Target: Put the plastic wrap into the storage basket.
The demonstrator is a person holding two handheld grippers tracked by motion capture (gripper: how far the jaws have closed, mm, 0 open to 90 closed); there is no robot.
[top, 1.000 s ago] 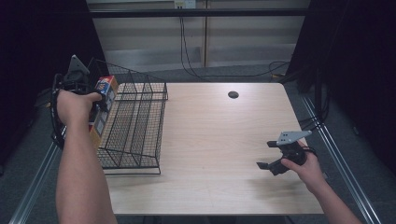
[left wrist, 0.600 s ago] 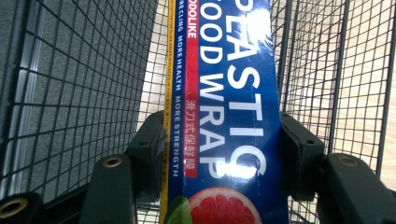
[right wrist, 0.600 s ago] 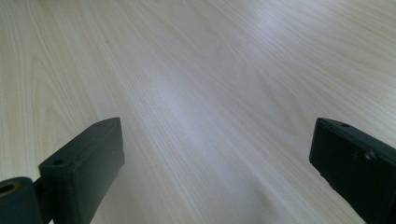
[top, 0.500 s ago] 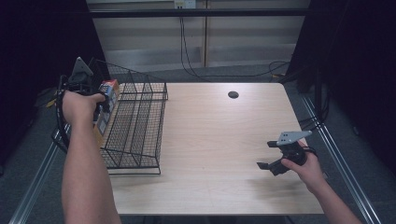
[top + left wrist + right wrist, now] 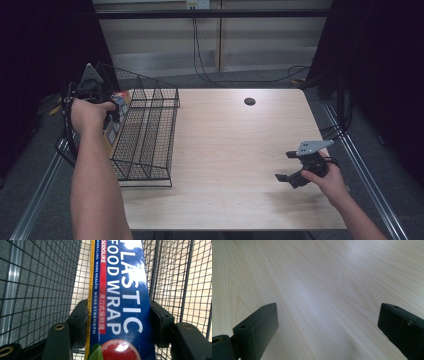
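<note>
A blue box of plastic wrap (image 5: 120,297) with white lettering and a grapefruit picture sits between the jaws of my left gripper (image 5: 120,313). The pads (image 5: 80,315) press on its two long sides, so the gripper is shut on it. In the high view the box (image 5: 118,111) is at the far left end of the black wire basket (image 5: 150,135), and my left gripper (image 5: 113,109) is held above the basket's left wall. Wire mesh (image 5: 37,290) runs along both sides of the box. My right gripper (image 5: 285,166) is low over the table's right side, open, with nothing between its fingers.
The wooden table (image 5: 235,145) has a small dark round hole (image 5: 249,101) near its far edge. The basket takes up the table's left part. Bare wood (image 5: 312,277) lies under the right gripper (image 5: 327,322). Cables hang behind the table.
The left hand has shifted slightly with the box, which now sits a little lower against the basket. The right hand has stayed still.
</note>
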